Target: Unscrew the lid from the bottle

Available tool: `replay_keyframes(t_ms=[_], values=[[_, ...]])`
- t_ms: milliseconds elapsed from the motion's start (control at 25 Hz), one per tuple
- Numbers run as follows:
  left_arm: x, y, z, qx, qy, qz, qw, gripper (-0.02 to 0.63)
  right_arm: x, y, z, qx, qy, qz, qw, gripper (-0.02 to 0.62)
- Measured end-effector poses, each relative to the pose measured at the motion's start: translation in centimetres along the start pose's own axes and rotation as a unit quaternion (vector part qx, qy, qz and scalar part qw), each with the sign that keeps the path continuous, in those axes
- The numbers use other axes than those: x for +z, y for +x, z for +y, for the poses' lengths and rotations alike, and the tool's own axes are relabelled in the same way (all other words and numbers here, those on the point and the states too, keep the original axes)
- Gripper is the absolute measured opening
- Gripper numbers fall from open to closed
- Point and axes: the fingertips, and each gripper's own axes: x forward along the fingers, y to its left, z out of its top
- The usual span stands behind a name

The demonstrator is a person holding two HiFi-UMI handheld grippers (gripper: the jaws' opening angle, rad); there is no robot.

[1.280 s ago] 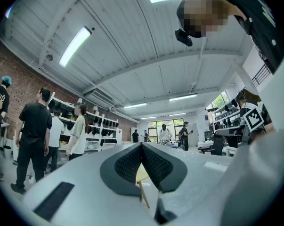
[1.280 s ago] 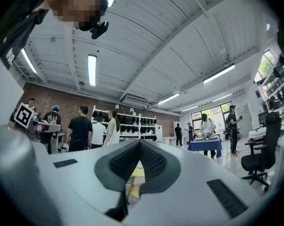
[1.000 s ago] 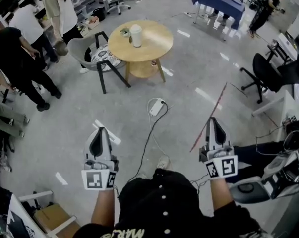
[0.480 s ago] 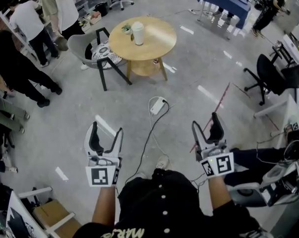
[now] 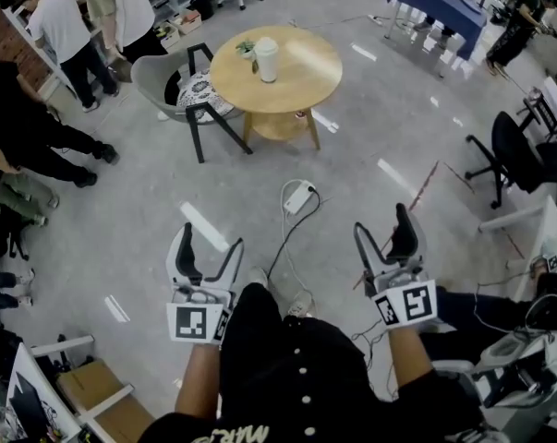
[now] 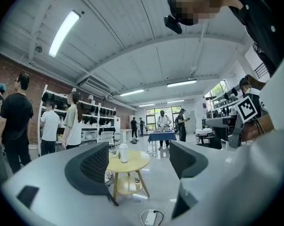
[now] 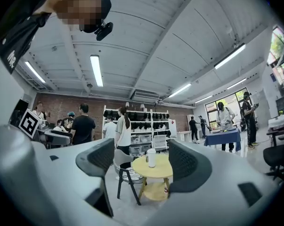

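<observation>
Your left tool (image 5: 211, 243) is open: its jaws have just been spreading, with nothing between them. Your right tool (image 5: 382, 224) is open too, its jaws have just been widening, and it's empty. You hold both level, out over the floor (image 5: 121, 220). The white bottle (image 5: 267, 60) stands upright on the round wooden counter (image 5: 308, 77), well apart from both tools. A grey chair (image 5: 163, 79) sits just beside the counter. A power strip (image 5: 296, 197) lies on the floor between you and the counter.
</observation>
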Motion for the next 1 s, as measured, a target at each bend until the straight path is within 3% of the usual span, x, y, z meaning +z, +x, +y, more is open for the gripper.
replay_keyframes(t_ms=[480, 1000], values=[[-1.6, 10.3, 7.0, -0.017, -0.009, -0.006, 0.9998, 0.385, -1.1, 10.9, -2.5, -0.018, -0.014, 0.005, 1.000, 0.350], [1.5, 27.1, 17.0, -0.080, 0.000, -0.015, 0.9967, 0.385, 0.6, 29.1, -6.3, -0.062, -0.027, -0.005, 0.998, 0.344]])
